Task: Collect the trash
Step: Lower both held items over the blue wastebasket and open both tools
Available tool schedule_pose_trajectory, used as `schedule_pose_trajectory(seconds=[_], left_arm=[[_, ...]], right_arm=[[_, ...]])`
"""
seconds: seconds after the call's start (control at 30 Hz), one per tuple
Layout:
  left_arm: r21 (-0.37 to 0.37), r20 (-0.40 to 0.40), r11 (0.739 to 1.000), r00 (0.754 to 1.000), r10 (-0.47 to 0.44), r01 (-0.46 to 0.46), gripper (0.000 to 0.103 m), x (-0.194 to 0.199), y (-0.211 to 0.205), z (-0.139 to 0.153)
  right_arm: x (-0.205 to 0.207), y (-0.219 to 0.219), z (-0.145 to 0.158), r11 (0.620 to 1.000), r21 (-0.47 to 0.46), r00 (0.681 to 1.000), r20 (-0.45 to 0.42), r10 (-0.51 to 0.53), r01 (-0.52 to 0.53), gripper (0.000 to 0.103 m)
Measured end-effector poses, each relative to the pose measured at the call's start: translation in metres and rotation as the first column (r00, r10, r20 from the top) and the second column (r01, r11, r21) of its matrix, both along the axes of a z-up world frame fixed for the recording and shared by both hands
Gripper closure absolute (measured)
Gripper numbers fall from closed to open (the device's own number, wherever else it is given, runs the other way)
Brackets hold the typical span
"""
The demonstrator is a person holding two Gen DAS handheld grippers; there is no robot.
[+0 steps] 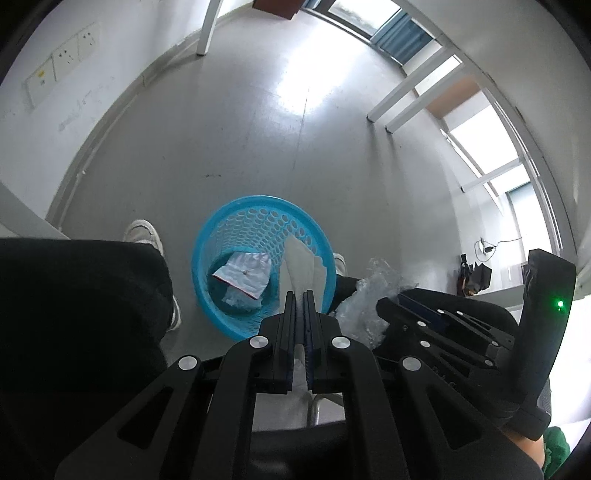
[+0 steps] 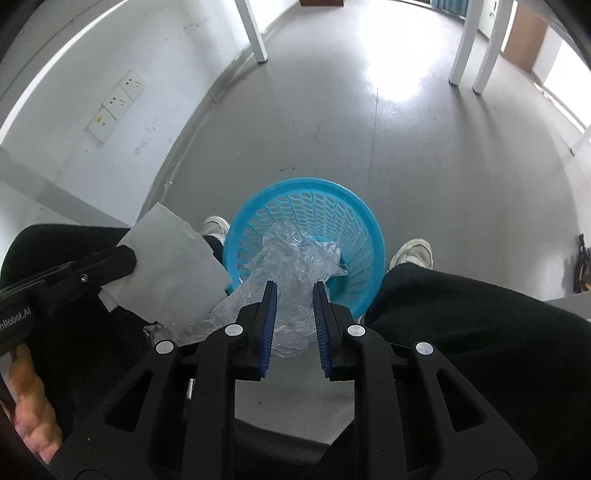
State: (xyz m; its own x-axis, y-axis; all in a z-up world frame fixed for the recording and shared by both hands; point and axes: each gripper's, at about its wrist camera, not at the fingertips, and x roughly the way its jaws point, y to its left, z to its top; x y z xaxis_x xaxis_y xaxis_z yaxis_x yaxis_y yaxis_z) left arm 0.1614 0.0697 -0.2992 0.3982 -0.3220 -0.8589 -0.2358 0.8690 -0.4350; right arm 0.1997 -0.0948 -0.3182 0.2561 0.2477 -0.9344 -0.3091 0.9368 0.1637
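Note:
A blue perforated basket (image 1: 255,221) stands on the grey floor between a seated person's feet. Inside it lies a white packet with a red edge (image 1: 243,275). My left gripper (image 1: 300,295) is shut on a white paper tissue (image 1: 301,264) that hangs above the basket's near rim. In the right wrist view the same tissue (image 2: 173,258) shows at the left, pinched by the left gripper (image 2: 125,264). My right gripper (image 2: 295,286) is shut on crumpled clear plastic wrap (image 2: 291,254), held over the basket (image 2: 332,206). That wrap (image 1: 365,295) also appears right of the basket.
The person's dark trouser legs (image 2: 480,332) and white shoes (image 2: 413,253) flank the basket. White table legs (image 2: 255,29) stand farther back on the floor. A white wall with sockets (image 2: 118,99) runs on the left. Windows (image 1: 480,140) line the right side.

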Motion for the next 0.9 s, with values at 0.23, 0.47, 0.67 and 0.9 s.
schedule_pose_trajectory(seconds=[0.23, 0.47, 0.67, 0.9], left_arm=[[-0.017, -0.106, 0.999, 0.994, 0.036, -0.038, 0.100, 0.038, 0.001, -0.040], [0.034, -0.176, 0.999, 0.983, 0.042, -0.037, 0.100, 0.069, -0.001, -0.067], [0.054, -0.256, 0.997, 0.964, 0.067, -0.054, 0.100, 0.088, 0.004, -0.095], [0.057, -0.293, 0.997, 0.954, 0.069, -0.055, 0.100, 0.092, 0.003, -0.105]], right_arm=[[0.033, -0.006, -0.030, 0.999, -0.019, 0.995, -0.086, -0.047, 0.046, 0.084], [0.059, -0.001, -0.069, 0.994, -0.091, 0.987, -0.148, -0.067, 0.054, 0.084], [0.080, 0.000, -0.102, 0.989, -0.133, 0.974, -0.205, -0.095, 0.068, 0.083], [0.086, -0.004, -0.122, 0.983, -0.153, 0.960, -0.245, -0.133, 0.097, 0.080]])
